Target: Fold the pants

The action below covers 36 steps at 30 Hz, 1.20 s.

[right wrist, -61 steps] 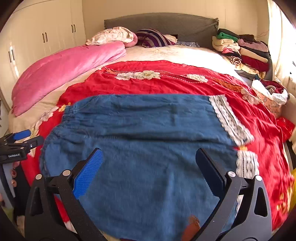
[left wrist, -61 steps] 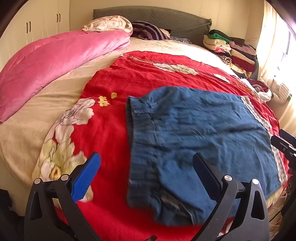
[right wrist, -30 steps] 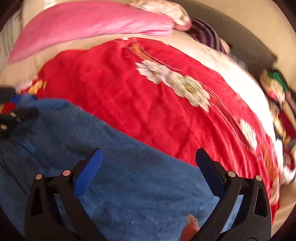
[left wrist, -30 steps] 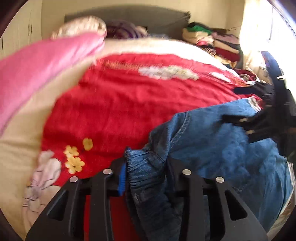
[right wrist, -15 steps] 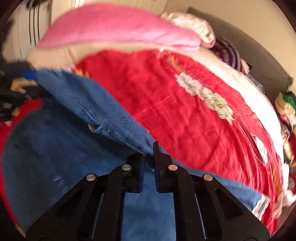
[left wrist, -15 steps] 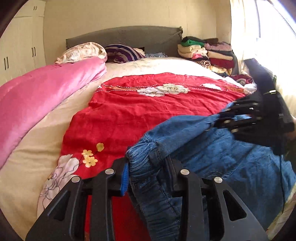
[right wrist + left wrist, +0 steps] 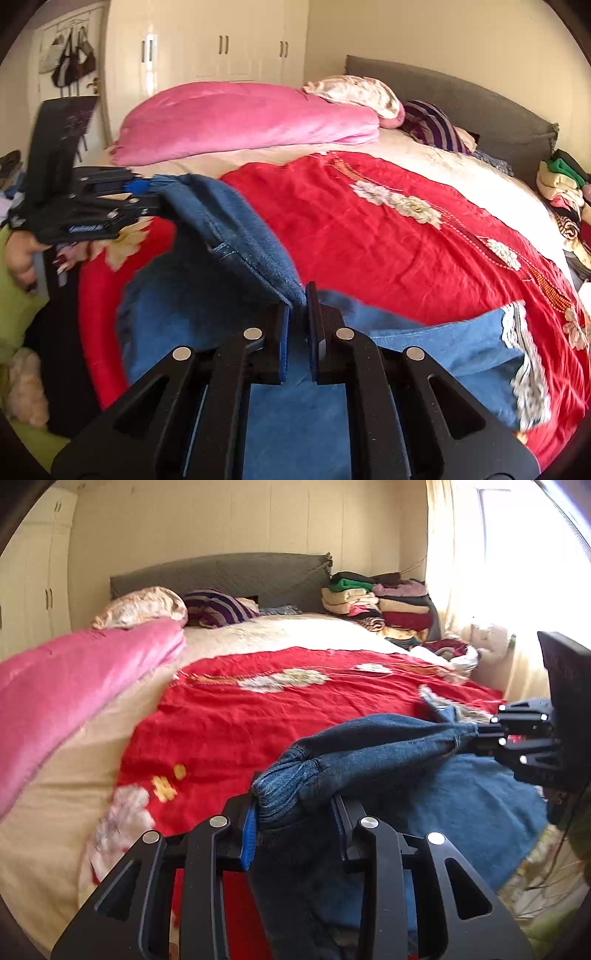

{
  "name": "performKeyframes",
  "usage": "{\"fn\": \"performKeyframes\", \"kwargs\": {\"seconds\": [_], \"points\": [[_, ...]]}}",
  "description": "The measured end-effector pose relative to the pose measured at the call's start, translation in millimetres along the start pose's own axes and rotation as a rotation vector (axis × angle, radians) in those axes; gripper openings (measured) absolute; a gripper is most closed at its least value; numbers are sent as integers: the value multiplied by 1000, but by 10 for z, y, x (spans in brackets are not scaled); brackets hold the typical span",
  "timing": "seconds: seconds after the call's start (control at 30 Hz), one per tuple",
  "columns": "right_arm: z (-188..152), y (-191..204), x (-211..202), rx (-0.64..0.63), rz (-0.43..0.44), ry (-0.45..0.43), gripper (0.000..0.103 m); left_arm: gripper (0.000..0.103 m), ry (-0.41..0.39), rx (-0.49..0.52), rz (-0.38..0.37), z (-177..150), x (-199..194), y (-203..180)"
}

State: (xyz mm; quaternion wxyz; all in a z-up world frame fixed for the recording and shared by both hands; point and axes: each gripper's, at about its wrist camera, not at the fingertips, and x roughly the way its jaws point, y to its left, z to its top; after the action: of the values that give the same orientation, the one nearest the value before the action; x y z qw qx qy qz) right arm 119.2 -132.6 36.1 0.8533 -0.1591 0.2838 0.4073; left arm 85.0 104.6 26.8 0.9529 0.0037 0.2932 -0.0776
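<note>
Gripping the pants (image 7: 369,749) at two points along one raised edge: the left gripper (image 7: 295,823) is clamped on the bunched waistband, the right gripper (image 7: 297,325) is pinched tight on the denim further along. Between them the edge hangs taut above the red cover (image 7: 236,716); the lower layer lies flat on it, lace hem (image 7: 524,369) toward the right side. Beyond the pants the cover lies bare up to the pink quilt (image 7: 240,118) and the clothes stack (image 7: 380,602).
</note>
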Motion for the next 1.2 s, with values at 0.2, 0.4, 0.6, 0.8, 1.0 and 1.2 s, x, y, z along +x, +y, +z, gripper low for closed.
{"fn": "performKeyframes", "kwargs": {"seconds": [0.2, 0.4, 0.6, 0.8, 1.0, 1.2], "points": [[-281, 323, -196, -16, 38, 30, 4, 32, 75, -26, -60, -315, -116, -16], [-493, 550, -200, 56, 28, 74, 4, 34, 163, -97, -67, -541, -103, 9], [-699, 626, -61, 87, 20, 130, 4, 46, 263, -75, 12, -630, -104, -80], [-857, 614, 101, 108, 52, 190, 4, 50, 306, -123, 25, -722, -317, 1], [-879, 677, 155, 88, 53, 195, 6, 50, 267, -214, 82, -706, -640, 237], [-918, 657, 116, 104, 78, 185, 9, 48, 196, -222, 49, -505, -756, 51]]}}
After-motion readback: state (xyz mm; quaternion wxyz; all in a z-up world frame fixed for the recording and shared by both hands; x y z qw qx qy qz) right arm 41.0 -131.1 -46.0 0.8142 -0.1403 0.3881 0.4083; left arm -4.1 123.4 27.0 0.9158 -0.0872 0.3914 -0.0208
